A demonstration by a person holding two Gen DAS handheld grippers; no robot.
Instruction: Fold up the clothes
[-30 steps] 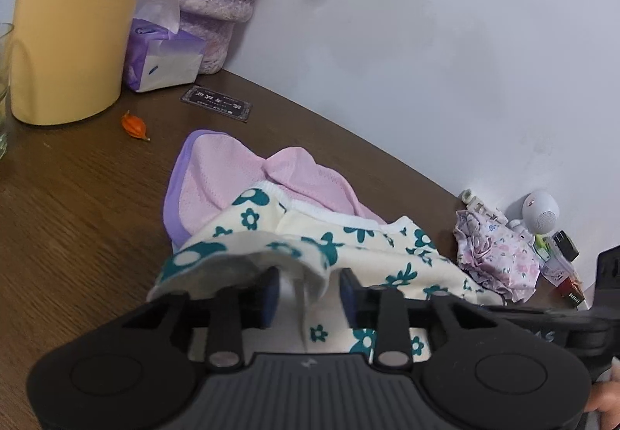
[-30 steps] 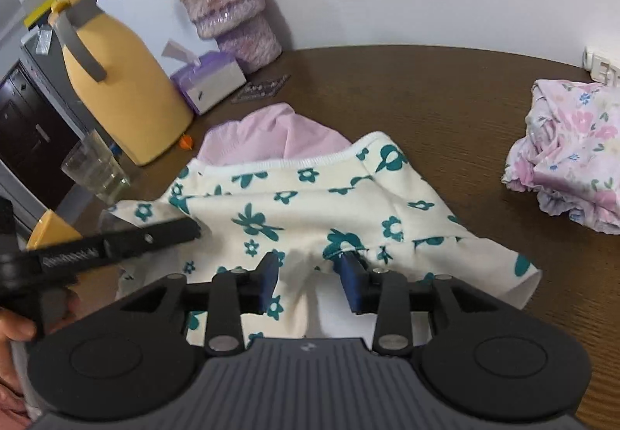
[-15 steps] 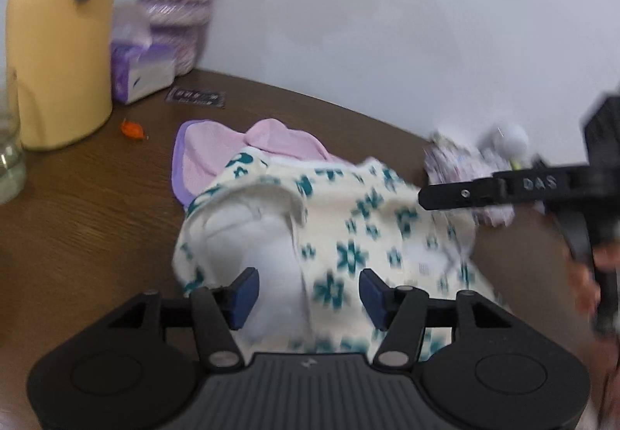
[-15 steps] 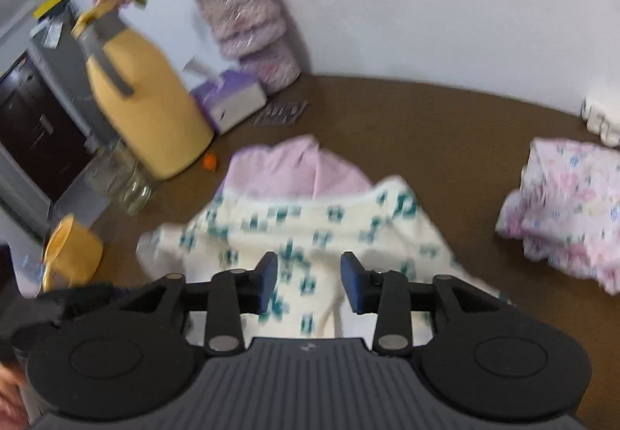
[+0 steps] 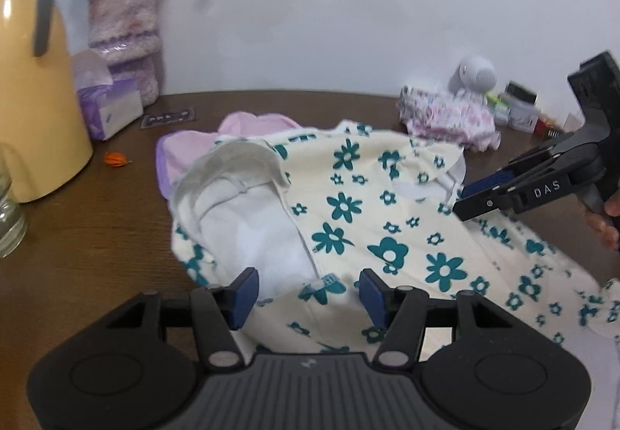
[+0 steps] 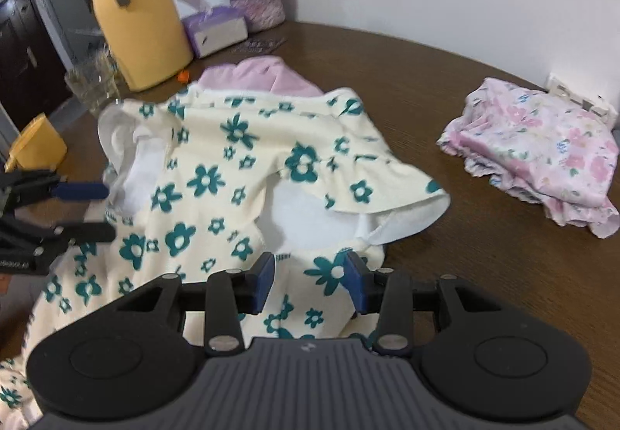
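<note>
A cream garment with teal flowers [image 5: 348, 205] lies spread and rumpled on the brown table [image 5: 77, 236], its white lining showing; it also shows in the right wrist view [image 6: 217, 174]. It partly covers a pink and purple garment [image 5: 186, 147]. My left gripper [image 5: 308, 292] is open just above the garment's near edge, holding nothing. My right gripper [image 6: 308, 277] is open over the garment's right side, holding nothing. Each gripper shows in the other's view: the right one [image 5: 488, 193] and the left one [image 6: 77, 209].
A folded pink floral garment [image 6: 542, 147] lies at the right. A yellow jug [image 5: 35, 100], glass [image 5: 9, 213], tissue box [image 5: 108, 108], fuzzy vase [image 5: 124, 30] and small orange object [image 5: 114, 158] stand at the left. Small items [image 5: 515, 104] sit by the wall.
Both grippers have opened, let go of the flowered garment and pulled back. The garment now lies on the table, more spread out.
</note>
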